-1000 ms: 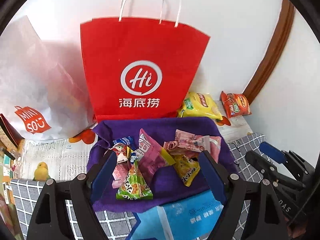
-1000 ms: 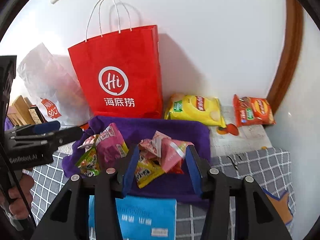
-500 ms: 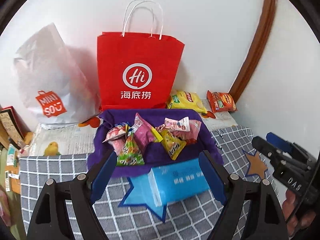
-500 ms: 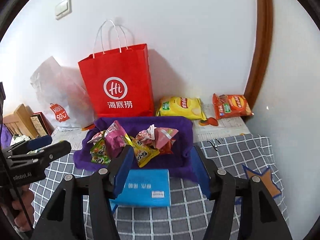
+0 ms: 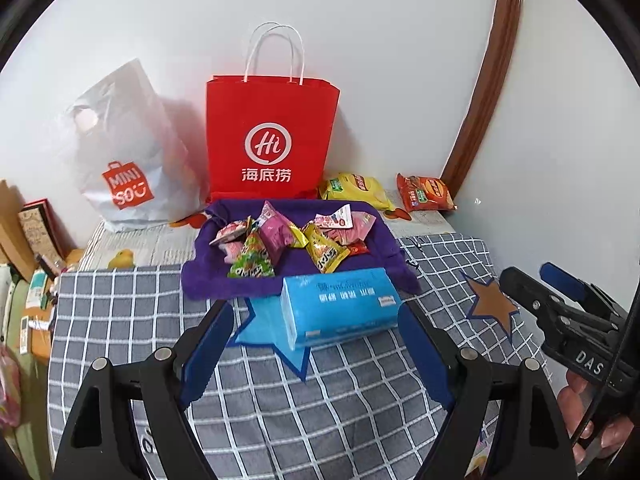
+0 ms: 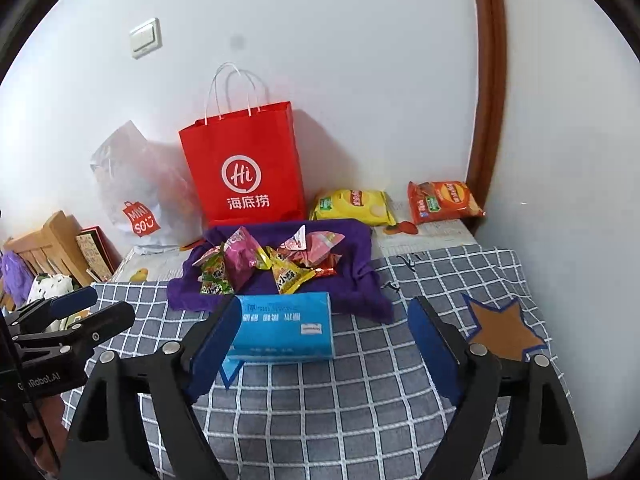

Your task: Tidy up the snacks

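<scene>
Snacks (image 5: 288, 242) lie heaped on purple cloth (image 5: 384, 252) — well beyond both grippers' spread, empty fingers (image 5: 206, 344), the right pair opening.

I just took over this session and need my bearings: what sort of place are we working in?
Most likely a room in a home, not a shop or lab. A table with a checked cloth stands against a white wall bearing a light switch, with a red shopping bag and loose snack packets on it.

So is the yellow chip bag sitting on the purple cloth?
No, the yellow chip bag lies behind the purple cloth, by the wall.
</scene>
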A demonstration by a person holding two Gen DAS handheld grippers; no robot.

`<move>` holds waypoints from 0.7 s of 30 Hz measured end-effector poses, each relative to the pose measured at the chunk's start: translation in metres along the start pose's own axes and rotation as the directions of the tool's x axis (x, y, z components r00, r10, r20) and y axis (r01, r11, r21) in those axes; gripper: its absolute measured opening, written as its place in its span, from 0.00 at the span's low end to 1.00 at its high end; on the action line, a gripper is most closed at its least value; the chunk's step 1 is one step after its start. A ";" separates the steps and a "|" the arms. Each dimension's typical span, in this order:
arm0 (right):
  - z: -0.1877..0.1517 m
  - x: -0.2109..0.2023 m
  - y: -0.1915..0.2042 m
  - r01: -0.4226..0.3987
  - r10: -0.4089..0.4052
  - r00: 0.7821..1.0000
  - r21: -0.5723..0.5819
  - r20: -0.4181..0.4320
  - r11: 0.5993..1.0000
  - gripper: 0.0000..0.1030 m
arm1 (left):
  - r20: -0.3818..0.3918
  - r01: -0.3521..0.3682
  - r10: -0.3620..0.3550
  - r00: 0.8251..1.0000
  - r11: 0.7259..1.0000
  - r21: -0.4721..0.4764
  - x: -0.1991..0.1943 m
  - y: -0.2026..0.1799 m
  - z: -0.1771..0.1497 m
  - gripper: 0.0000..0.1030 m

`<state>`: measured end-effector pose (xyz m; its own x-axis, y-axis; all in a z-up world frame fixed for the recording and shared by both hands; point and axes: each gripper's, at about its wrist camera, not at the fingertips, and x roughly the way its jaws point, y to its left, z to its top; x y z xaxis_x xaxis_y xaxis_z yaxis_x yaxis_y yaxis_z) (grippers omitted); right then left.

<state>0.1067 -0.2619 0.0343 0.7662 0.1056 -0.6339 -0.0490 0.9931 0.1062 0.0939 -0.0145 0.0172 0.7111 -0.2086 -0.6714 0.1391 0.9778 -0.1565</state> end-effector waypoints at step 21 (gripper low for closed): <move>-0.066 -0.051 -0.008 0.007 -0.006 1.000 -0.021 0.031 1.000 0.95 | 0.080 -0.106 0.103 0.991 0.994 0.040 -0.049 -0.031 -0.065 0.81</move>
<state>0.0252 -0.2723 0.0151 0.7859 0.0978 -0.6106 -0.0572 0.9947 0.0857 0.0100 -0.0358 0.0080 0.7746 -0.1049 -0.6237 0.0902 0.9944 -0.0552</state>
